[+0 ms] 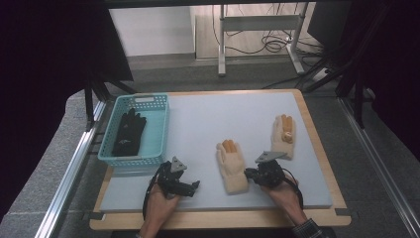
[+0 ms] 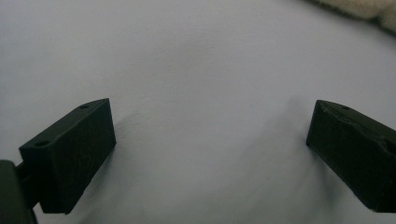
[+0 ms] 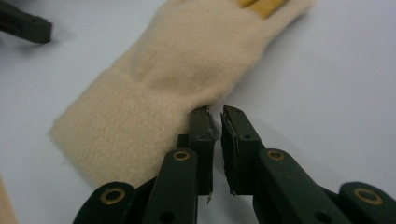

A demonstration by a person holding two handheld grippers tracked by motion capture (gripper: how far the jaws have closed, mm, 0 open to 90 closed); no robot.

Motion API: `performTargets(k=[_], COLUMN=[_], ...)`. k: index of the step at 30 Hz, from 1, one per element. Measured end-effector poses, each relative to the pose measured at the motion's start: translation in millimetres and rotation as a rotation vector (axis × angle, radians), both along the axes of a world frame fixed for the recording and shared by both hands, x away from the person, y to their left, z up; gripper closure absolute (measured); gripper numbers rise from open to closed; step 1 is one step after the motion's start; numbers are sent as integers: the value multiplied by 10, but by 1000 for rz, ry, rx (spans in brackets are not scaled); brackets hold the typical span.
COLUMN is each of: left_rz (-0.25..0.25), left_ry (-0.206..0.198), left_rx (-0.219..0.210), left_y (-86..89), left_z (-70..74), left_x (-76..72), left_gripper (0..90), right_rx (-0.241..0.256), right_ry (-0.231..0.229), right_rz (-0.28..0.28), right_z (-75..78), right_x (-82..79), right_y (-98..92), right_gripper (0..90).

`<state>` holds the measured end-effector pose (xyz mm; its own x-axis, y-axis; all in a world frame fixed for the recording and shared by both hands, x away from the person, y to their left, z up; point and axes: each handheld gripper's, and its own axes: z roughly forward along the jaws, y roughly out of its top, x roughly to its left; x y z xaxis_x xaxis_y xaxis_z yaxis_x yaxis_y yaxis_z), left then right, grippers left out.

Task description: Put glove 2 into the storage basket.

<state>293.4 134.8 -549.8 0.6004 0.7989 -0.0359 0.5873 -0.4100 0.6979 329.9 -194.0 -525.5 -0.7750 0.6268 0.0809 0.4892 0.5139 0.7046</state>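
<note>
The near cream glove (image 1: 232,166) lies flat on the grey mat (image 1: 208,119), front centre, fingers pointing away from the person, orange fingertips showing. The right gripper (image 1: 251,174) sits at the glove's cuff edge on its right side. In the right gripper view the cream glove (image 3: 187,74) fills the upper left, and the right gripper (image 3: 215,122) has its jaws drawn almost together, only a narrow slit between them. The tips rest at the glove's edge; whether any fabric is pinched in the slit cannot be told.

The left gripper (image 1: 194,187) rests low on the mat, left of the glove and apart from it. In the left gripper view the left gripper (image 2: 210,140) has its jaws spread wide, bare mat between them, holding nothing.

A second cream glove (image 1: 283,135) lies further back and to the right, well apart from the first.

The blue basket (image 1: 157,130) stands at the mat's left edge. It contains one black glove (image 1: 129,133), lying lengthwise.
</note>
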Motion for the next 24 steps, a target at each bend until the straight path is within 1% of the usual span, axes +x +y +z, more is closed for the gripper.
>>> performTargets(k=[5,9,14,18,22,24], left_rz=[0,-2,0,0,1,-1], left_ry=[0,0,0,0,1,1], left_rx=[0,3,0,0,0,2], left_y=[0,2,0,0,0,2], left_z=[0,1,0,0,0,1], left_x=[0,0,-1,0,0,0], left_gripper=[16,16,16,15,16,16], right_rx=[5,12,21,26,27,22], right_ry=[-6,-22,-49,-77,-105,-127], right_rz=[31,6,-43,-101,-176,-215], right_z=[-12,37,113,176,260,314], right_x=[-57,-9,89,212,362,435], right_y=[96,37,-157,-375,-631,-758], right_gripper=[793,756,719,707,691,679])
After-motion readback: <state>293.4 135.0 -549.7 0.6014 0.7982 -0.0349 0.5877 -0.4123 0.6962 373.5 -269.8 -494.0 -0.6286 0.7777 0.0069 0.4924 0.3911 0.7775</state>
